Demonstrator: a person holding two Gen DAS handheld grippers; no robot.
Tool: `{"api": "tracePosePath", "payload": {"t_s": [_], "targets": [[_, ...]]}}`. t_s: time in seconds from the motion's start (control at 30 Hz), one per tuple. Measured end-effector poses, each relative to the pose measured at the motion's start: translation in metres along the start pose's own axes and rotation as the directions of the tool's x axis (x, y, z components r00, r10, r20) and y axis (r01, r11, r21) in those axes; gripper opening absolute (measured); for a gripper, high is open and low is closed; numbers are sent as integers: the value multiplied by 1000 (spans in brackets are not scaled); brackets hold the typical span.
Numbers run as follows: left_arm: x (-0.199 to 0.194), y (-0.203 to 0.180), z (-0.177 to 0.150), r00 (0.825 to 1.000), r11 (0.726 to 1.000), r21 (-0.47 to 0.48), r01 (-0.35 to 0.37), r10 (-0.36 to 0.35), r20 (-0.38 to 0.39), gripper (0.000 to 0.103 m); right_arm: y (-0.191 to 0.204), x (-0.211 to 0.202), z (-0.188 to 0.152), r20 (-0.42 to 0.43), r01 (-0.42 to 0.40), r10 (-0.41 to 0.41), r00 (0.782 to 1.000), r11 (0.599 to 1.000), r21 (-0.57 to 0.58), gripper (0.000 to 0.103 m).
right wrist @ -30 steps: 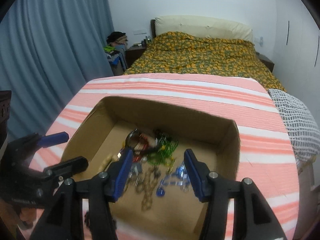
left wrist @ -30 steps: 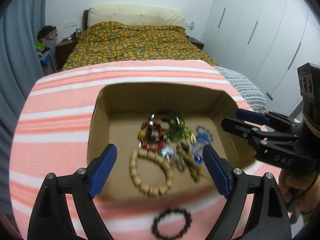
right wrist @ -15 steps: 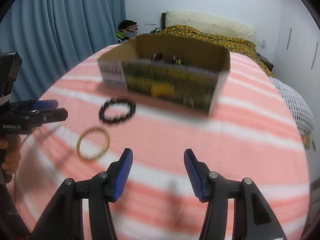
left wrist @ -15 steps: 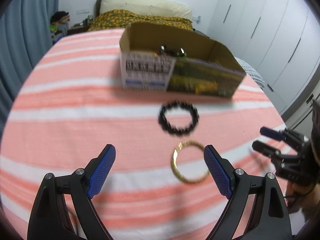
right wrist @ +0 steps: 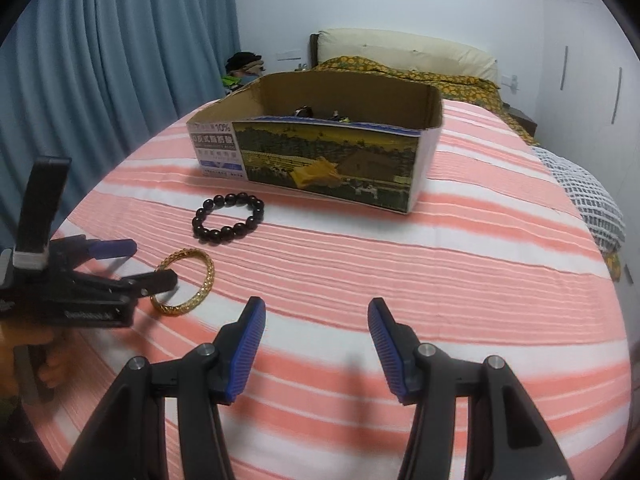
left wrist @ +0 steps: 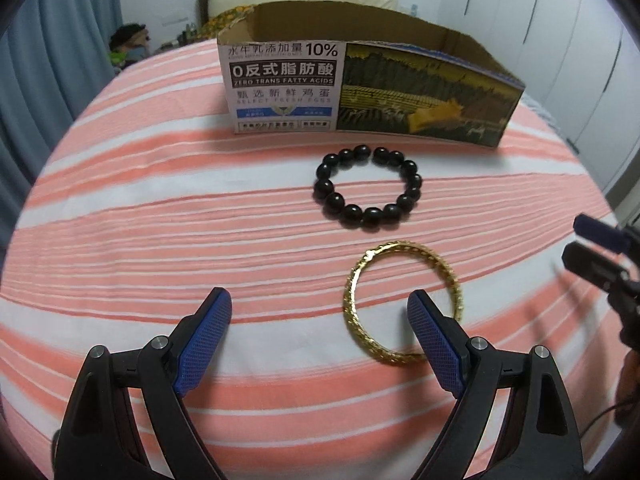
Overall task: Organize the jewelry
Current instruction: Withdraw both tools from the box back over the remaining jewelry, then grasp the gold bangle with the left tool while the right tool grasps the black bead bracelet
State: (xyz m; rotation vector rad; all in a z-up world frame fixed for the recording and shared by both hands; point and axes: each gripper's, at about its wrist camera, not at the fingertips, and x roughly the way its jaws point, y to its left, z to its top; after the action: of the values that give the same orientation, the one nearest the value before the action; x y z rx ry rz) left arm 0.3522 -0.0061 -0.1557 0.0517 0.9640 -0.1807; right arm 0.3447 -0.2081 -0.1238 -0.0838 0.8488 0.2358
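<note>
I have the left gripper (left wrist: 320, 328) low over the striped cloth (left wrist: 160, 208) with its jaws spread wide and nothing between the pads. The gold bangle (left wrist: 402, 304) lies flat on the cloth just ahead; my right-hand finger (left wrist: 436, 344) overlaps its near rim in the left wrist view, though I cannot tell whether it touches. The right gripper (right wrist: 316, 344) sits about half open over bare cloth, holding nothing, well to the side of both pieces.

Beyond the bangle, nearer the box, lies the black bead bracelet (left wrist: 368, 188), also flat, apart from the bangle. The cardboard box (right wrist: 320, 160) stands behind them, open at the top, with a few pieces just showing over its front wall.

I judge the bangle to be a rigid metal hoop, light, with a textured surface that should give the ribbed pads some bite. Because it lies flat, I would pinch across one side of the rim, one pad inside the hoop and one outside, rather than try to span the whole ring. The cloth is soft, so pressing down a little should let a pad get under the edge.

The bead bracelet looks strung on elastic: light, floppy, its beads smooth and round. I would grip across two or three beads and expect the rest to hang limp.
</note>
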Motion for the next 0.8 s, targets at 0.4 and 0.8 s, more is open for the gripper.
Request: {"api": "tracePosePath", "payload": {"t_s": [0.4,0.8], "targets": [[0,7,-3,998,997,-30,-67,68,11,93,19,68,54,-58,-153,152,987,988,-15,54],[-3,7,-6,997,997,-38,-68,70,29,90,53,116,80,-120,-109,87,989,976,-190,12]]}}
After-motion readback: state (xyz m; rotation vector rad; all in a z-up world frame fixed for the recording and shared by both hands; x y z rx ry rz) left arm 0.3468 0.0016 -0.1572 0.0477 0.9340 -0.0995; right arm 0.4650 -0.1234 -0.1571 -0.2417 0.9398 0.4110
